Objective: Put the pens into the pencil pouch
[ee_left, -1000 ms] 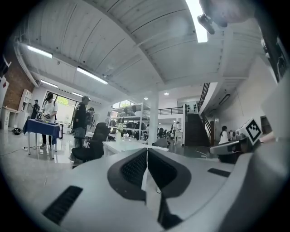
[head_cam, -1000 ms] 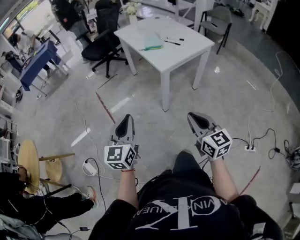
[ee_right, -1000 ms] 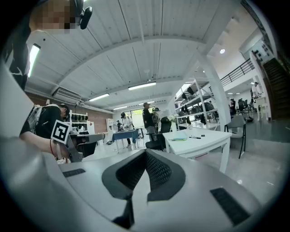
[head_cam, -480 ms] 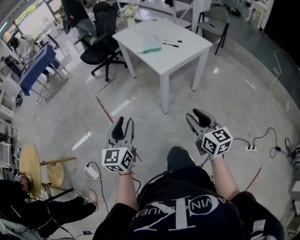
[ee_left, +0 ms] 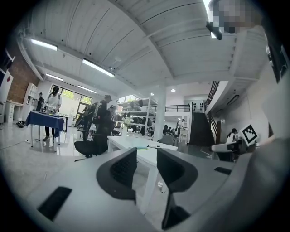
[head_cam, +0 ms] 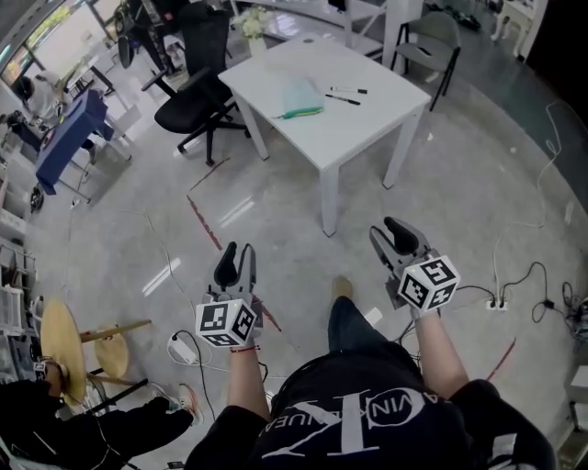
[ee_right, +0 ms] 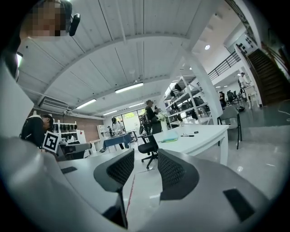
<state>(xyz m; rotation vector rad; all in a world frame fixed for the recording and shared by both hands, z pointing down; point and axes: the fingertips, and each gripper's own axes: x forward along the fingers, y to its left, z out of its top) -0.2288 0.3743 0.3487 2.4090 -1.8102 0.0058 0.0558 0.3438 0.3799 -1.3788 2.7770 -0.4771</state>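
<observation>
**Both grippers open, well short of the table**

A glossy grey floor [head_cam: 276, 211] fills the open office. At 12 o'clock stands a square white table [head_cam: 367, 128]. On it lie the flat teal pencil pouch [head_cam: 301, 99] and, at its 3 o'clock, two thin black pens [head_cam: 342, 99]. A second ago the jaws of the left gripper [head_cam: 239, 252] and right gripper [head_cam: 390, 234] were together; they have just been opening and stand apart, nothing between them.

Hall bright, light even and white. Strip lights [ee_left: 97, 68] along ceiling; windows [head_cam: 53, 26] at far left blown out. Floor [head_cam: 276, 193] glossy, pale streaks of glare left of surface [head_cam: 367, 115], whose white top is near overexposed. Head view sharp in middle, lines bending toward corners. Both gripper views fisheye: black ring round edge, beams and columns curved. Jaws close to lens soft and shaded; far room crisper.
</observation>
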